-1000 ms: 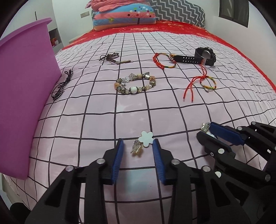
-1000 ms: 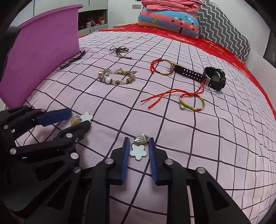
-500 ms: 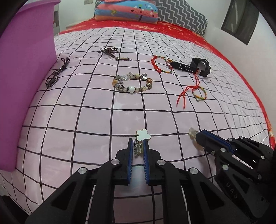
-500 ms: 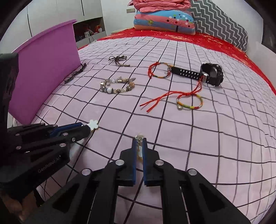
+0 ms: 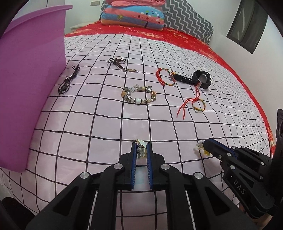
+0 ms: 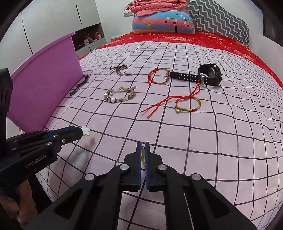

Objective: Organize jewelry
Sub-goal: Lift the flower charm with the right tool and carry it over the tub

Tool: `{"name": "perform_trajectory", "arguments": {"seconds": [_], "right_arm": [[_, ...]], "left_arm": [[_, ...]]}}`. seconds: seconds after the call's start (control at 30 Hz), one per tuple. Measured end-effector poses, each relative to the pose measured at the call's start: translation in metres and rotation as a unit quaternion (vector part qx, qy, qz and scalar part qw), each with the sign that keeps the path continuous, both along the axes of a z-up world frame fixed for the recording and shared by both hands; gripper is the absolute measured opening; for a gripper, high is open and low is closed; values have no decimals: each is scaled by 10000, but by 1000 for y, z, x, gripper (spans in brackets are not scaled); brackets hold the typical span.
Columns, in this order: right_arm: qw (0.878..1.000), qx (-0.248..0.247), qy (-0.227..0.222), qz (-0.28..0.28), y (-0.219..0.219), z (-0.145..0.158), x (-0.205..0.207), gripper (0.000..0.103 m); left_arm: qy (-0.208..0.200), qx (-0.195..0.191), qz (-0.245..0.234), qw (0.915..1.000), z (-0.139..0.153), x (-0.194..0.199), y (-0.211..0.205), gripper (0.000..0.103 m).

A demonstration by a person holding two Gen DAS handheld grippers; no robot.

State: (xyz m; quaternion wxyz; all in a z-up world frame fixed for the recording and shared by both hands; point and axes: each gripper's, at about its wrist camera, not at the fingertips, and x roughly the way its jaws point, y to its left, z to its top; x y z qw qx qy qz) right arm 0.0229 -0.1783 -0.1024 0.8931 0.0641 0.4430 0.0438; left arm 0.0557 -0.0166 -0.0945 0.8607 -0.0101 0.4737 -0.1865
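My left gripper (image 5: 141, 147) is shut on a white flower earring (image 5: 141, 151) and holds it just above the checked bed cover; the earring's flower also shows in the right wrist view (image 6: 85, 131). My right gripper (image 6: 143, 147) is shut on a second flower earring (image 6: 142, 155), whose end shows in the left wrist view (image 5: 200, 148). Farther up the bed lie a beaded bracelet (image 5: 138, 96), a red cord bracelet (image 5: 165, 77), a black watch (image 5: 198, 79) and a braided bracelet with red strings (image 5: 195, 104).
A purple bin (image 5: 30, 76) stands at the left edge of the bed. A black cord necklace (image 5: 68, 81) lies beside it and a brown cord necklace (image 5: 121, 64) farther back. Pillows (image 5: 134, 15) sit at the head.
Both grippers have closed on the flower earrings and lifted them off the bed cover. Both have risen and drawn back a little.
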Motion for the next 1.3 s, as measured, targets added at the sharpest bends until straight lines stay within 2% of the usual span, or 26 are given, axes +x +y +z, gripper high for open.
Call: {"name": "perform_trajectory", "arguments": {"seconds": [0.23,0.5,0.73,0.93,1.07,1.3], "right_arm": [[9998,46,-208,47,5,27,0,4],[9972,144,-680,278,28,81,2,4],[9906,273,-1165,666,66,136,12,4],[9819,459,-1459,1116,111,173,25,4],[9753,628,-1548,1447,149,189,37,4],[9650,807,-1535,1966,212,199,58,4]], "left_arm": [[-158,-79,33,9998,27,-3,8,11],[-578,-232,129,9980,82,-5,27,11],[-1066,-218,399,9933,135,-6,67,11],[-1374,-179,750,9875,167,-6,112,11],[-1478,-107,1121,9826,178,-2,147,11],[-1505,35,1724,9735,175,9,202,11]]}}
